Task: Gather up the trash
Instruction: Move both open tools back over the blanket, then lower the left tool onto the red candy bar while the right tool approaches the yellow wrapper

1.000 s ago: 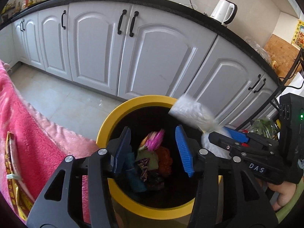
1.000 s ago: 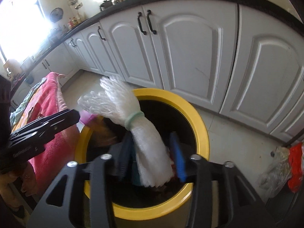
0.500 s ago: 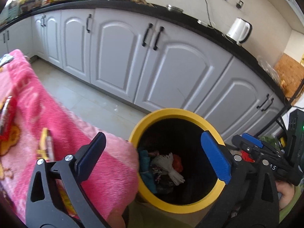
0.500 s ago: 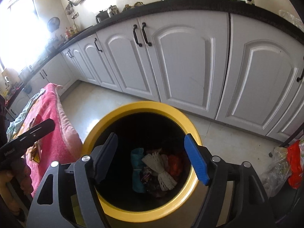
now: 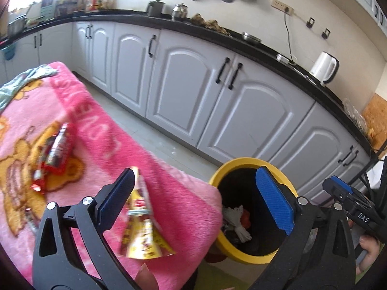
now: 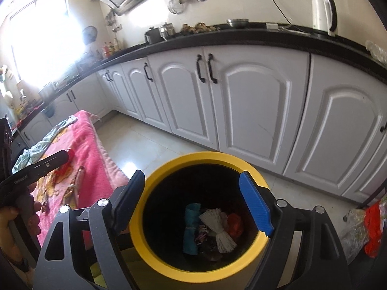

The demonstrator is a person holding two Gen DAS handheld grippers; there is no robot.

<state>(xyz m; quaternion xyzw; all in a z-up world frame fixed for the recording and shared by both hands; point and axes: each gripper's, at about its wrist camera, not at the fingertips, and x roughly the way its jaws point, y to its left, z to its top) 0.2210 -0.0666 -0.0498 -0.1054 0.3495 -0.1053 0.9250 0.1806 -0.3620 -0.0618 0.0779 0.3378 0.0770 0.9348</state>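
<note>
The left tongs [image 5: 193,198] are seen spread wide and empty, held over the edge of the pink blanket [image 5: 101,130]. A yellow wrapper [image 5: 142,232] is seen lying on that blanket beneath them, and a red wrapper [image 5: 56,151] farther back. The right tongs [image 6: 193,203] are held above the yellow bin [image 6: 203,270], their jaws opening with nothing between them. The white netting bundle [image 6: 219,229] is seen inside the bin, beside a teal piece [image 6: 191,229] and a red scrap [image 6: 234,224].
</note>
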